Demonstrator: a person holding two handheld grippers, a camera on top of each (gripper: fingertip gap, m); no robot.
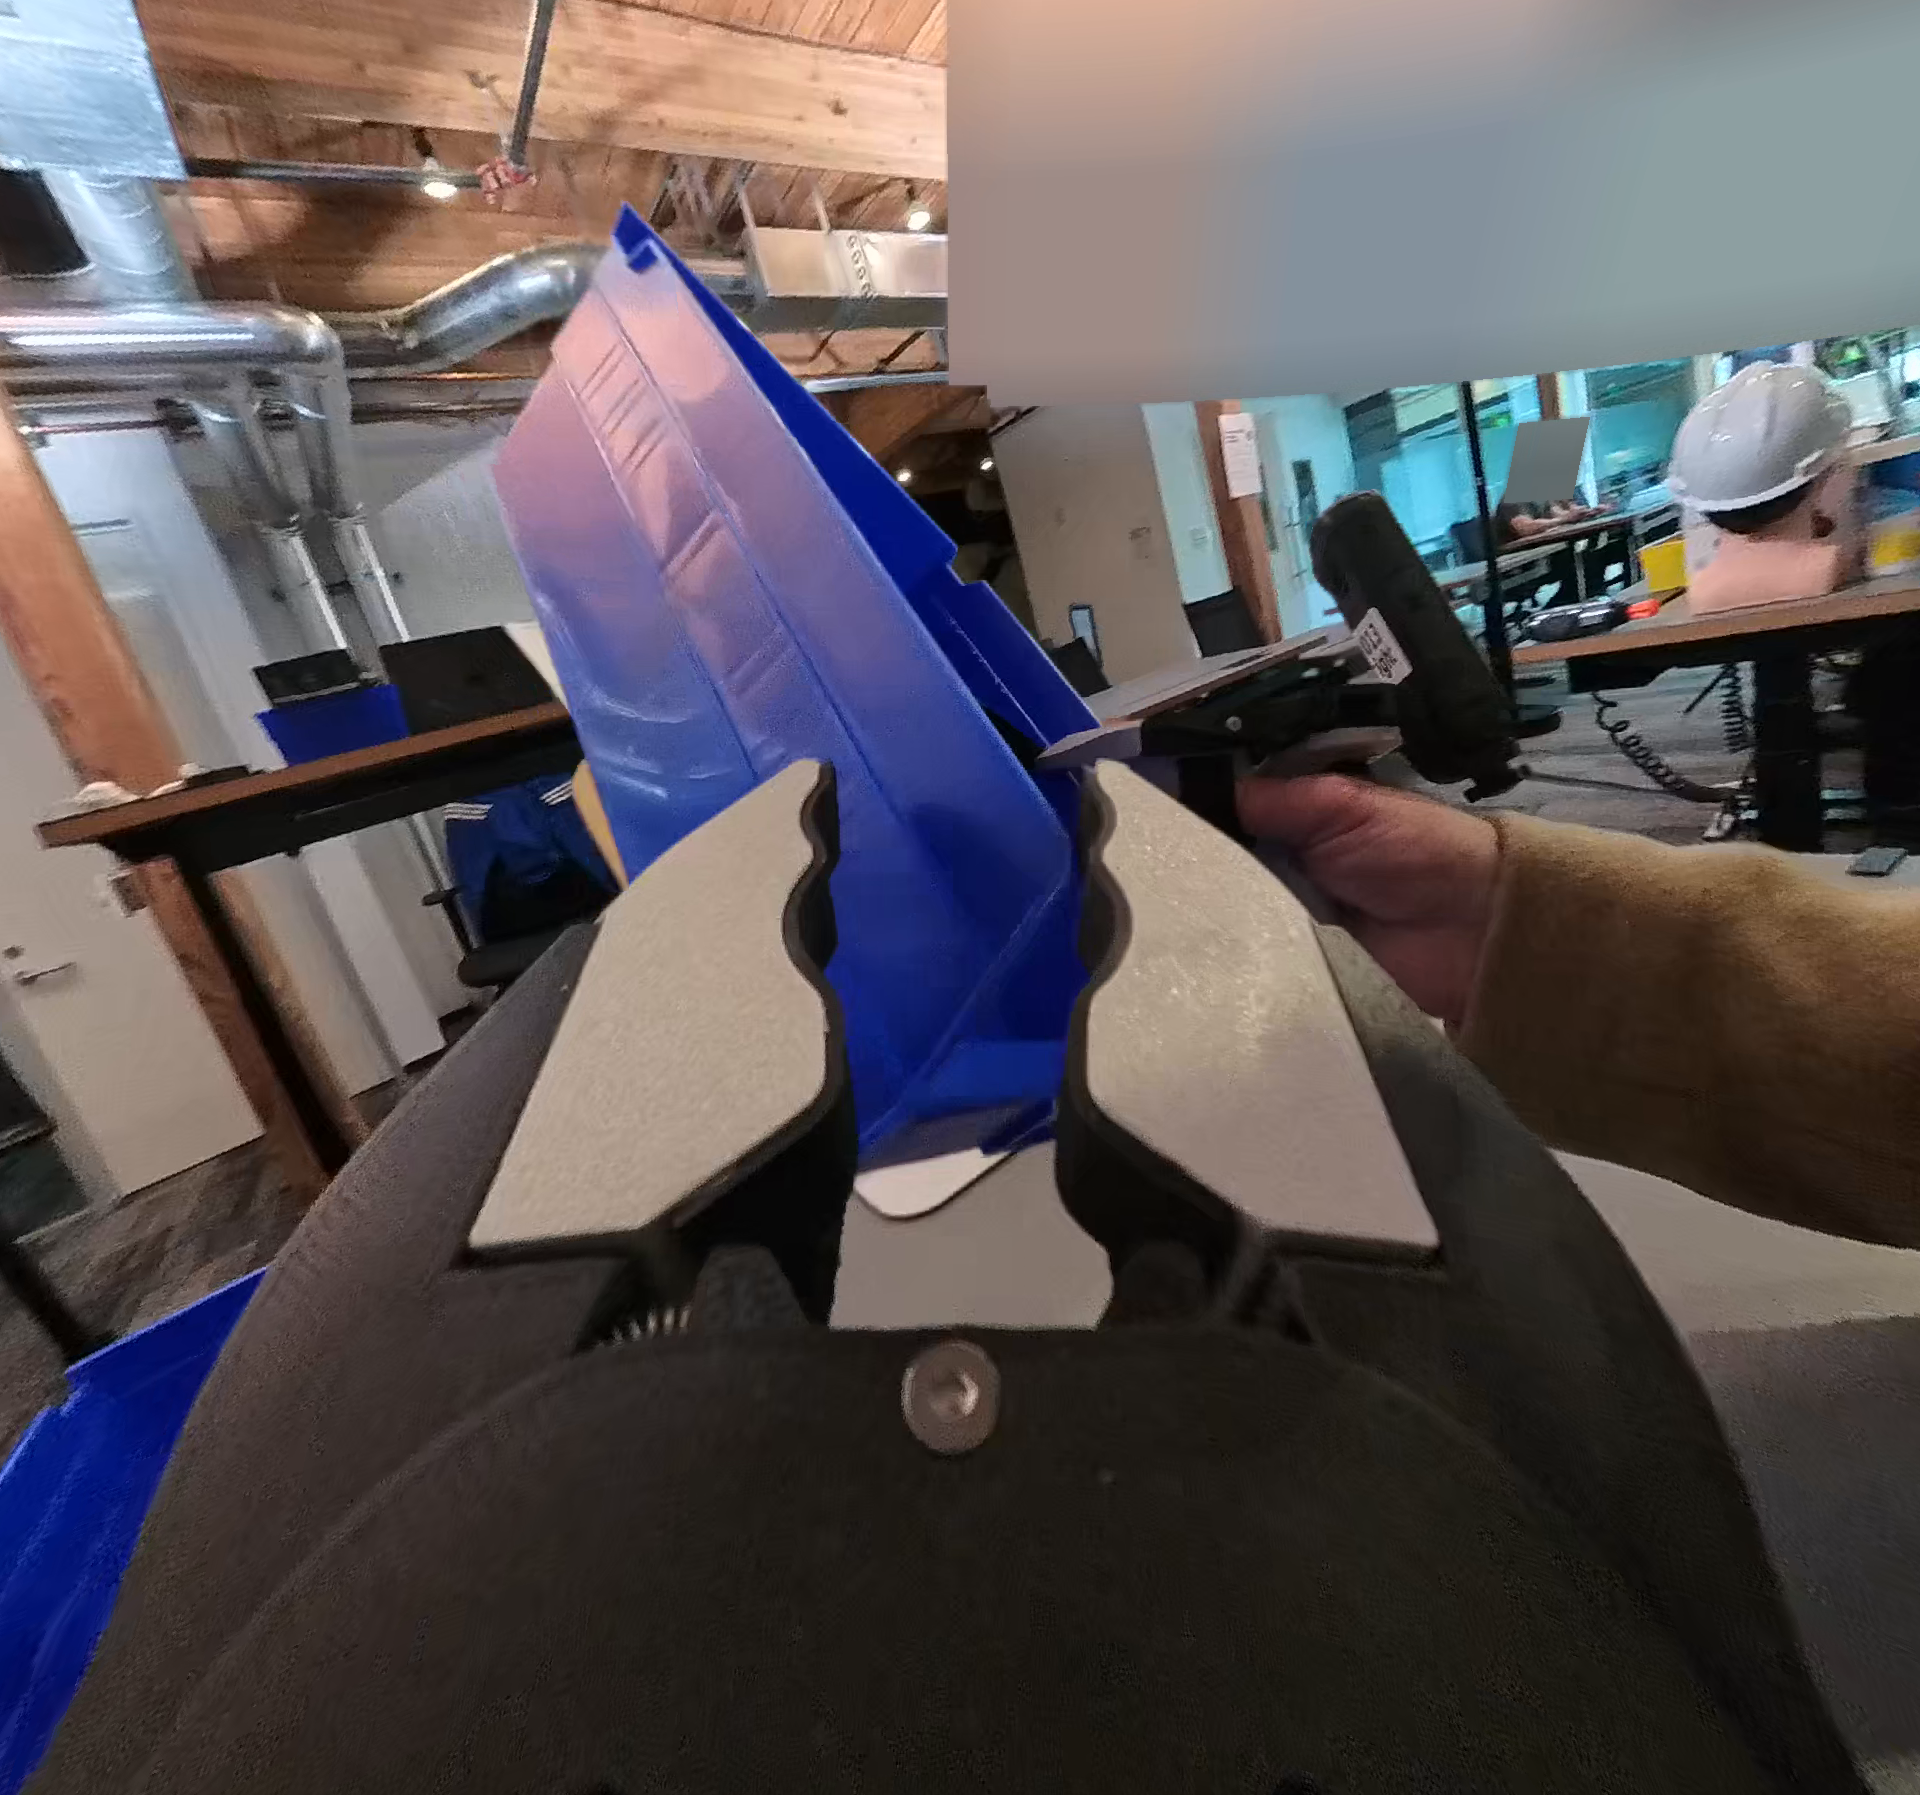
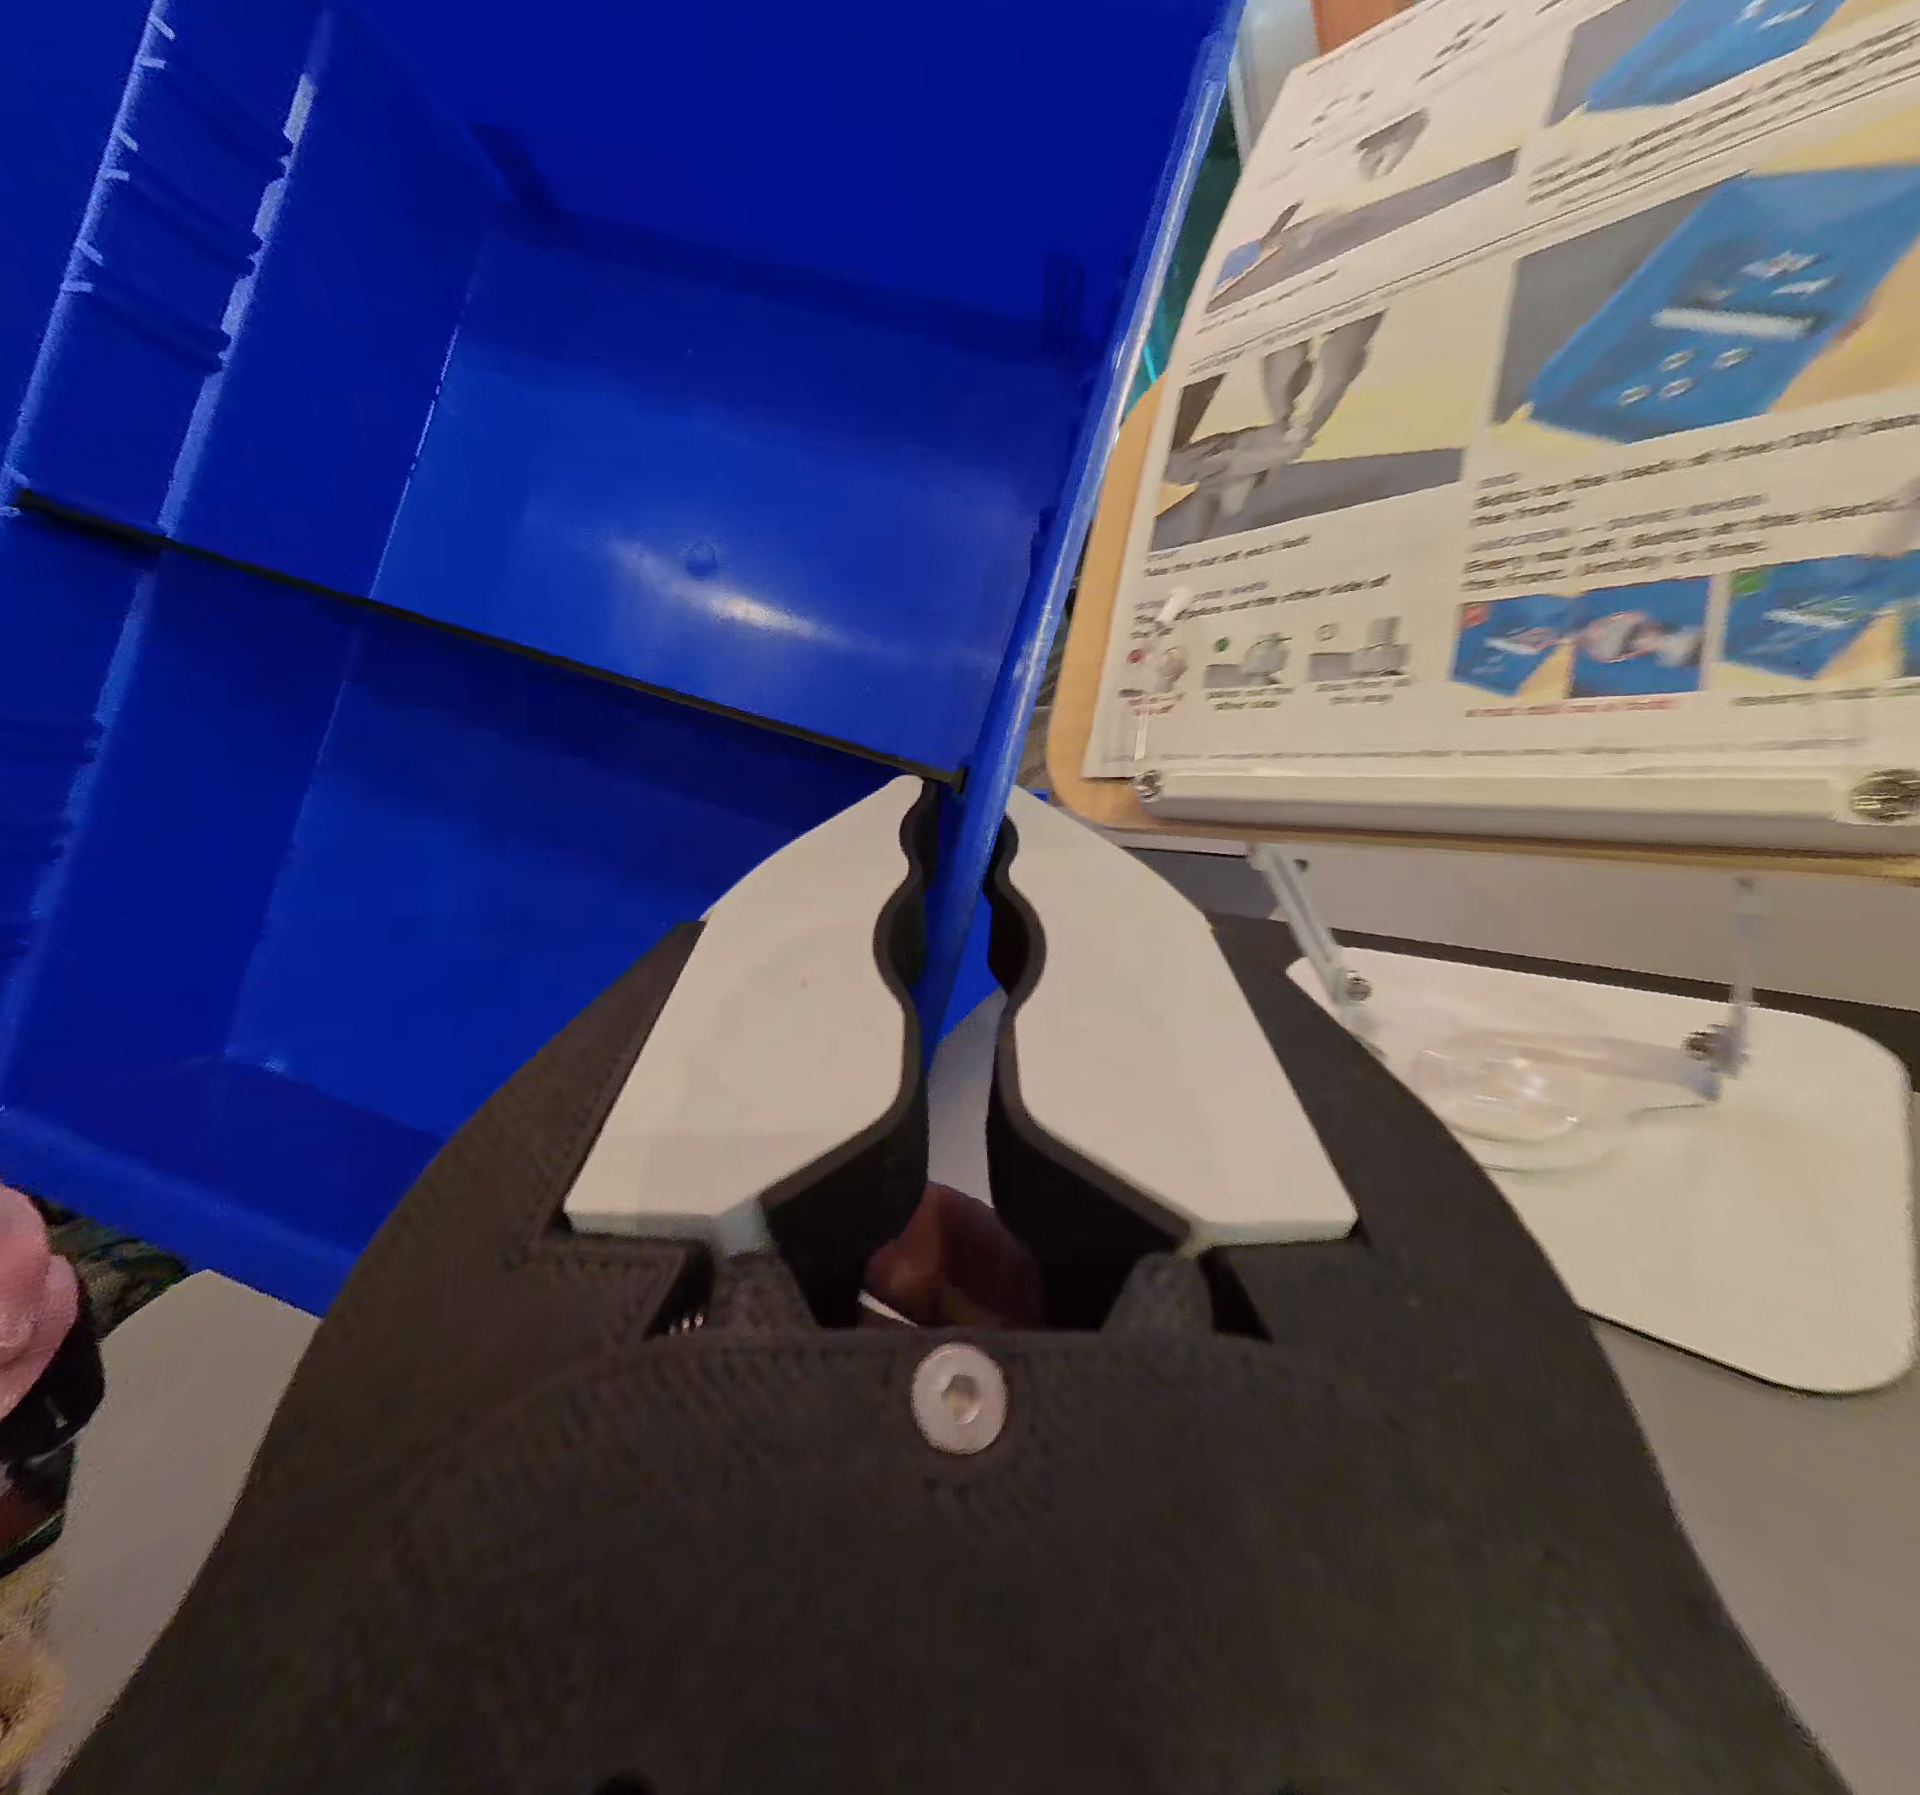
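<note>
Both claws on the blue bin, lifted and tilted.
Left wrist view: my left claw (image 1: 956, 924) is spread around the blue bin (image 1: 748, 665), whose end sits between the fingers; the right claw (image 1: 1081, 748) meets its far rim. Right wrist view: my right claw (image 2: 956, 872) pinches the bin's (image 2: 644, 457) side wall above the desk (image 2: 1787, 1537), beside an instruction sheet (image 2: 1538, 374) on a stand.

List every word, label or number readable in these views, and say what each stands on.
White tag on the black handle: short print, which I do not copy out.
Instruction sheet on the stand: headings and captions, too blurred to read.
Paper notice in the background: too small to read.
Blue bin: no writing shows.
</note>
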